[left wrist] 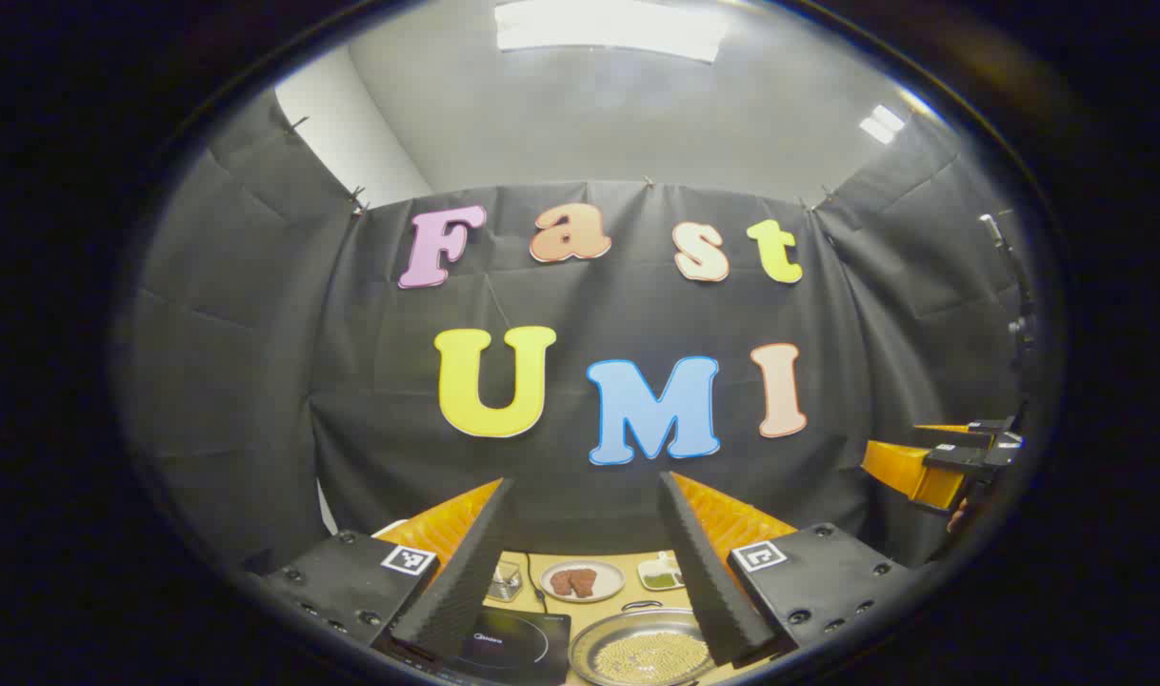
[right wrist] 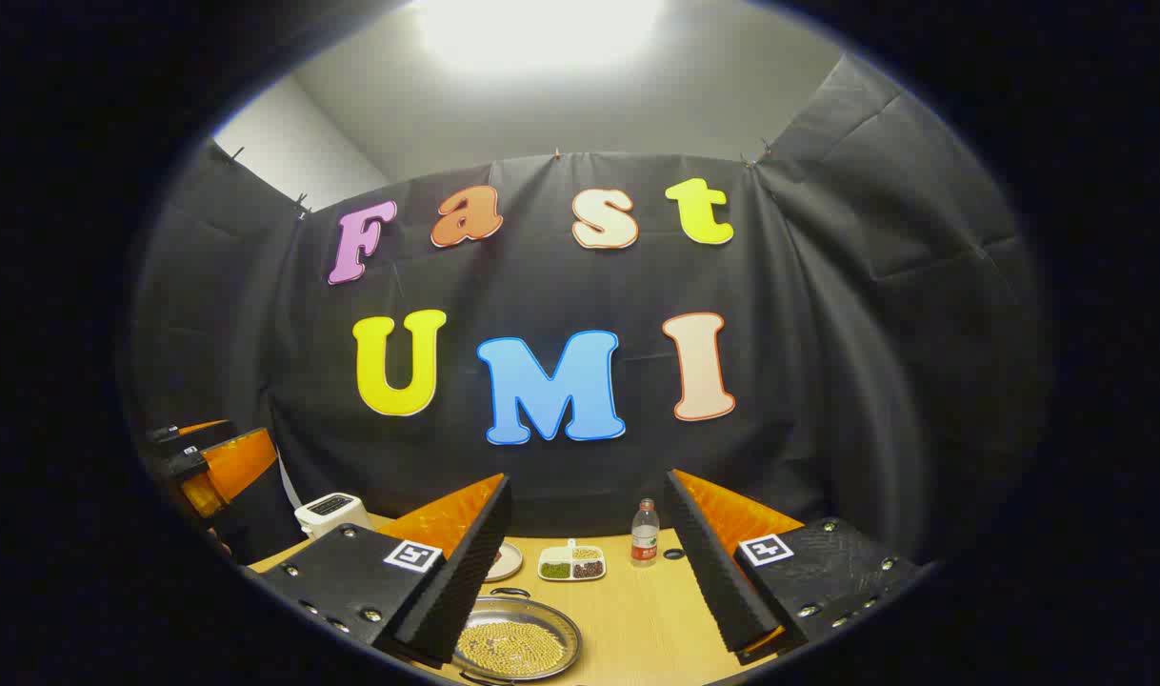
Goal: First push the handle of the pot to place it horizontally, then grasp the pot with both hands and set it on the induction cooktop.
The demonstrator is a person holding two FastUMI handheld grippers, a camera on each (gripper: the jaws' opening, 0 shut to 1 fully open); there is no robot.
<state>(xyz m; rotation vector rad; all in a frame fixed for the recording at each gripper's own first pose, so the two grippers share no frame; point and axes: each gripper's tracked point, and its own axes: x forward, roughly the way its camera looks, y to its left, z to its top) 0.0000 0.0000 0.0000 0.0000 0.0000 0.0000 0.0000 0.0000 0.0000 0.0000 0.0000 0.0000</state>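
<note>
Fig.: both grippers raised above the table, before contact w/ the pot. Left gripper (left wrist: 588, 562), left gripper view: fingers spread wide, nothing between them. Right gripper (right wrist: 590, 572), right gripper view: likewise spread wide, empty. The pot (left wrist: 642, 650), a shallow round metal pan w/ small yellow grains covering its bottom, sits on the wooden table (right wrist: 637, 619) at approx. 6 o'clock in the left gripper view; the induction cooktop (left wrist: 509, 643) lies just beside it at 9 o'clock of the pot. A thin loop handle (left wrist: 641, 604) shows at the pot's 12 o'clock rim; whether it stands up or lies flat cannot be told. In the right gripper view the pot (right wrist: 515, 648) sits at approx. 7 o'clock. Behind it: plate of brown meat (left wrist: 582, 580), divided dish (right wrist: 571, 564), bottle (right wrist: 645, 534), toaster (right wrist: 330, 513). Handling (judged): stiff, smooth metal, prob. slippery; loose grains shift if tilted, so keep level. Take hold at opposite rim pts, one gripper per side; push the handle gently, as a light pan may slide.
</note>
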